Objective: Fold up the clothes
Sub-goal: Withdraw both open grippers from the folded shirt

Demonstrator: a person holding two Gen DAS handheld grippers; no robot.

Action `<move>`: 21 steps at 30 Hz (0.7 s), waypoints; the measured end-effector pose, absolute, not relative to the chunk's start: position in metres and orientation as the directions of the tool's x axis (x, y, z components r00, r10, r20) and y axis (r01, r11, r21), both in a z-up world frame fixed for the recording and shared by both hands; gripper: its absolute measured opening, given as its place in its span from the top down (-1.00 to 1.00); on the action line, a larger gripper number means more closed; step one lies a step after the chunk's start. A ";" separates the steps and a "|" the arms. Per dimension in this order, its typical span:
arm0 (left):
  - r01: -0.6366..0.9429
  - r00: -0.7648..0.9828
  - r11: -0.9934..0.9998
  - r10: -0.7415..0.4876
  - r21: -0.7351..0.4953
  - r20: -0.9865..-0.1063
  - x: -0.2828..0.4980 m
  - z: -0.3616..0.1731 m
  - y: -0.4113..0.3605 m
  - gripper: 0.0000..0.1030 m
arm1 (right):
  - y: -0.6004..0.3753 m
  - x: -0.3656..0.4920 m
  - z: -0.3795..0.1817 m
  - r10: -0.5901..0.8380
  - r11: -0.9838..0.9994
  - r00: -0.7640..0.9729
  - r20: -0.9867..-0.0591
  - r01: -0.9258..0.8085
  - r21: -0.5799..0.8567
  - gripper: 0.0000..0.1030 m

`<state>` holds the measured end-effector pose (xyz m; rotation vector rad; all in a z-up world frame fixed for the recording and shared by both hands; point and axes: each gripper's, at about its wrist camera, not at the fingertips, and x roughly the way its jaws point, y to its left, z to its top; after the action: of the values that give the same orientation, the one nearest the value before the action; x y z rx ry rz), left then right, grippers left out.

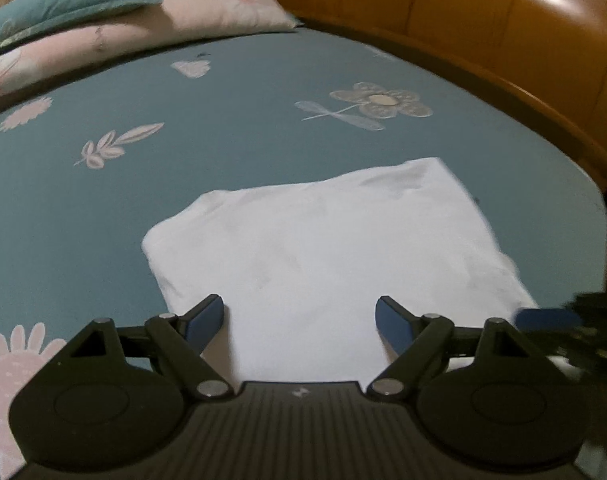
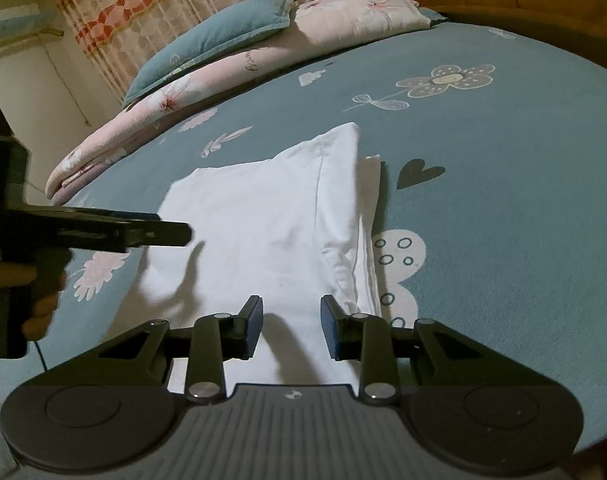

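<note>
While both tools hover empty, left tool [image 1: 299, 318] wide, right tool [image 2: 290, 326] narrow, the white garment [image 1: 323, 248] lies folded on the bed [image 1: 223, 128]. Snag one layer and you likely undo it.

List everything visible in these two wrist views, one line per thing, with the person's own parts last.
Folded white cloth garment: one, white, flat on the bed, in front of both grippers.
Teal flower-printed bedsheet: one, teal, covering the bed.
Pink floral folded quilt: one, pink, far side of bed.
Teal pillow: one, teal, atop the quilt.
Brown wooden bed frame: one, brown, along the bed's edge.
Orange-and-cream patterned curtain: one, behind the bed.
Left gripper: black, blue pads, open above the garment.
Right gripper: black, partly open, nothing gripped.
Hand: one, holding the left gripper.
</note>
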<state>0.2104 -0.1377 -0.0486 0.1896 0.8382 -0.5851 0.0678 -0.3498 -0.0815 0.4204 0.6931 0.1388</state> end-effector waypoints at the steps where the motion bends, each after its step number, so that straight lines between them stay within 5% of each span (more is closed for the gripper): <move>1: 0.542 0.523 0.837 -0.404 -0.072 -0.751 0.215 -0.051 -0.138 -0.61 | -0.350 0.068 -0.082 0.262 0.907 0.764 -0.589 0.013 0.420 0.31; 5: 0.516 0.527 0.850 -0.411 -0.104 -0.743 0.220 -0.039 -0.143 -0.61 | -0.348 0.064 -0.077 0.257 0.909 0.765 -0.590 0.015 0.416 0.28; 12: 0.670 0.404 0.704 -0.614 -0.237 -0.678 0.215 -0.009 -0.208 -0.61 | -0.329 0.060 -0.071 0.199 0.961 0.789 -0.581 -0.041 0.274 0.10; 21: 0.718 0.265 0.616 -0.673 -0.324 -0.691 0.250 -0.036 -0.290 -0.61 | -0.337 0.051 -0.092 0.275 0.937 0.808 -0.521 -0.104 0.333 -0.07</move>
<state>0.2503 -0.2903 -0.0364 0.0583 0.9015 -0.9404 0.0510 -0.3369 -0.0921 0.2975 0.5979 0.2060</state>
